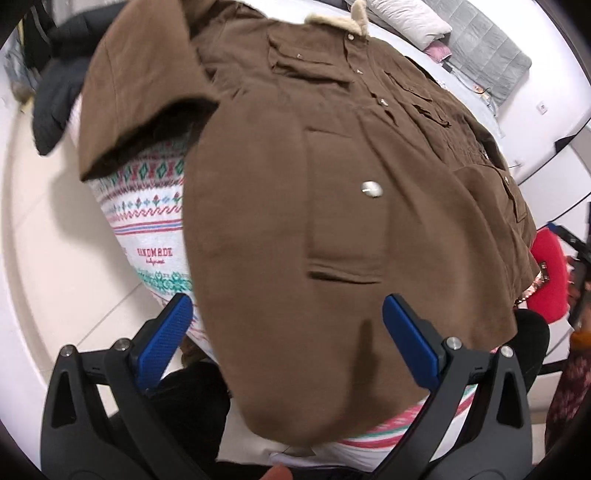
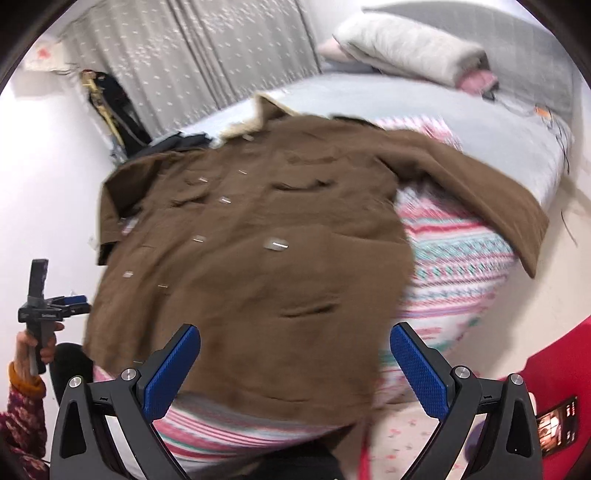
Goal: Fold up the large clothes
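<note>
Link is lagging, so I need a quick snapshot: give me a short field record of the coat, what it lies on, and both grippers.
garment: brown coat, spread front up, buttons showing
collar: pale fleece collar at the far end
sleeve: right-side sleeve stretched out across the bedding
surface: patterned blanket on a grey bed
left gripper: open, over the hem, holding nothing
right gripper: open, over the hem, holding nothing
folding: not started

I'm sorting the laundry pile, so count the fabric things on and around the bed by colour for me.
Brown: 1, the coat spread on top.
Patterned pink and teal: 1, the blanket under it.
Dark: 1, a garment at the bed's far edge.
Grey: 1, the bedsheet.
White: 1, the pillow.
Red: 1, a cushion-like item, unclear.
Total: 6
</note>
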`<action>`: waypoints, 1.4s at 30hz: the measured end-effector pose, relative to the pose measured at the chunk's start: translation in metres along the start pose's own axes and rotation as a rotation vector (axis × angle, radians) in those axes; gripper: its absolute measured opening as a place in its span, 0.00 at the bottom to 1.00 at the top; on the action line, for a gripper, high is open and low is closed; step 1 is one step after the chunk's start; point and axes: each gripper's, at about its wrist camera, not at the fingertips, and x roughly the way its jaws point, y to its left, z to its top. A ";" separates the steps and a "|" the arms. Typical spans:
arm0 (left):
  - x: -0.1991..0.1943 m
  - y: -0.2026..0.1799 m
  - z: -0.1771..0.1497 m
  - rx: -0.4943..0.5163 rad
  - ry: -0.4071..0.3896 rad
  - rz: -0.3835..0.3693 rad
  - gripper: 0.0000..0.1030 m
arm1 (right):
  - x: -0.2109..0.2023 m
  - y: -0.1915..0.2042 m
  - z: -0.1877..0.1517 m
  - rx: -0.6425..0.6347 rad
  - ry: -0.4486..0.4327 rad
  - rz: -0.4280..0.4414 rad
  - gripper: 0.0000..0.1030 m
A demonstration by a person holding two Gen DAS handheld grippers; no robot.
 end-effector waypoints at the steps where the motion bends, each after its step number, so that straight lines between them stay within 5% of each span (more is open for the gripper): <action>1: 0.006 0.006 -0.001 -0.006 -0.019 -0.040 0.98 | 0.009 -0.017 0.000 0.031 0.026 0.017 1.00; 7: 0.050 0.039 -0.012 -0.122 -0.013 -0.240 0.97 | 0.073 -0.063 -0.010 0.179 0.160 0.140 0.89; 9: 0.049 0.032 -0.020 -0.131 -0.009 -0.295 0.94 | 0.096 -0.063 -0.018 0.240 0.217 0.240 0.68; 11: 0.043 0.022 -0.029 -0.107 0.018 -0.355 0.92 | 0.103 -0.046 -0.026 0.236 0.230 0.291 0.60; 14: 0.032 -0.011 -0.043 -0.006 0.066 -0.375 0.76 | 0.098 -0.018 -0.035 0.213 0.275 0.408 0.24; 16: 0.021 -0.027 -0.042 0.016 0.062 -0.378 0.30 | 0.084 0.004 -0.036 0.151 0.256 0.408 0.19; 18: 0.000 -0.036 -0.033 -0.017 0.018 -0.415 0.27 | 0.058 0.021 -0.028 0.123 0.195 0.415 0.16; 24: -0.104 -0.028 0.009 -0.122 -0.303 -0.486 0.19 | -0.056 0.013 0.026 0.155 -0.066 0.431 0.13; 26: -0.119 -0.019 0.017 -0.152 -0.343 -0.447 0.19 | -0.083 0.003 0.035 0.160 -0.105 0.401 0.13; 28: -0.111 -0.016 0.014 -0.145 -0.279 -0.324 0.19 | -0.090 -0.007 0.034 0.175 -0.098 0.370 0.12; 30: -0.077 -0.012 0.000 -0.117 -0.124 -0.182 0.22 | -0.080 -0.019 0.027 0.170 -0.026 0.264 0.14; 33: -0.009 -0.015 -0.036 -0.034 0.143 0.005 0.26 | -0.032 -0.028 -0.005 0.139 0.197 0.087 0.23; 35: 0.010 -0.010 -0.064 0.027 0.231 0.153 0.26 | 0.007 -0.039 -0.035 0.134 0.347 -0.020 0.23; 38: -0.004 -0.007 -0.055 0.038 0.160 0.204 0.40 | 0.016 -0.052 -0.047 0.124 0.396 -0.111 0.25; 40: -0.028 -0.004 -0.042 0.008 0.075 0.159 0.69 | 0.003 -0.055 -0.039 0.121 0.356 -0.122 0.29; 42: -0.040 -0.006 -0.029 0.009 -0.018 0.106 0.71 | -0.012 -0.050 -0.025 0.086 0.295 -0.154 0.46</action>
